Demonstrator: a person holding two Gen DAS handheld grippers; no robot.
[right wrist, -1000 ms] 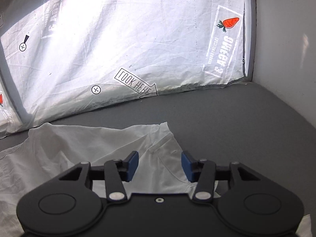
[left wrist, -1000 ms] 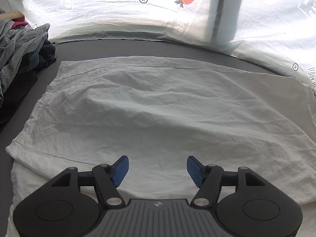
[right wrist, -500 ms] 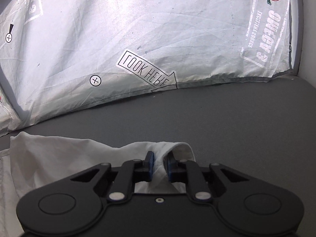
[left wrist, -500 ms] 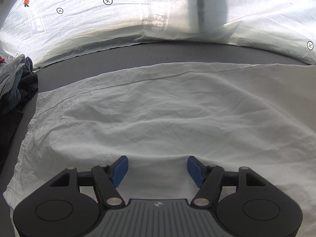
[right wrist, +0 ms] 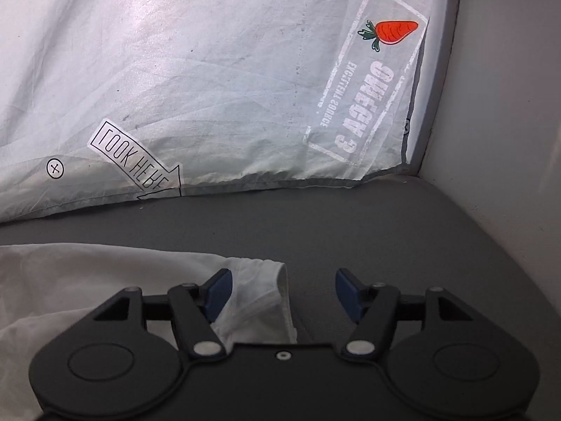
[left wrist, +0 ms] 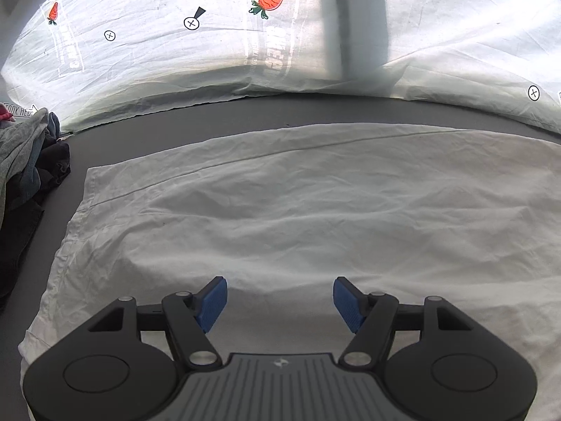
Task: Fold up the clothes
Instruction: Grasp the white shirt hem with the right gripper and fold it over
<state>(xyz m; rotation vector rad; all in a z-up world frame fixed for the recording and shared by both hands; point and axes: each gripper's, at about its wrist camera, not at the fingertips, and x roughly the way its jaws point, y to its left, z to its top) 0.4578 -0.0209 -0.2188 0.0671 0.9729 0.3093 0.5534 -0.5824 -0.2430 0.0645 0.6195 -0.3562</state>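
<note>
Grey matting [left wrist: 245,115] covers the work surface, backed by a pale printed sheet [left wrist: 175,52] hung behind it (carrots, crossed circles and "LOOK HERE" arrows show on it).

Left gripper [left wrist: 279,303] hovers level and low over the white garment [left wrist: 298,210], jaws spread wide and holding nothing, its blue pads [left wrist: 212,303] just above the cloth. Ahead of it and to both sides the garment lies flat and wrinkled, its long axis running across the view from left to right, with a stitched hem line along the far edge. Beyond that edge is a strip of bare matting, then the sheet. Far to this gripper's left a heap of dark and grey clothes [left wrist: 24,161] sits beside the garment's short end, close but apart from it.

Right gripper [right wrist: 283,293] is released as well, jaws wide. A corner of the same garment [right wrist: 256,291] lies under and just beside its left pad [right wrist: 219,293], the hemmed edge curling between the jaws; the right pad is over bare matting [right wrist: 350,231]. To its right a plain white wall [right wrist: 498,105] rises at the mat's edge.
</note>
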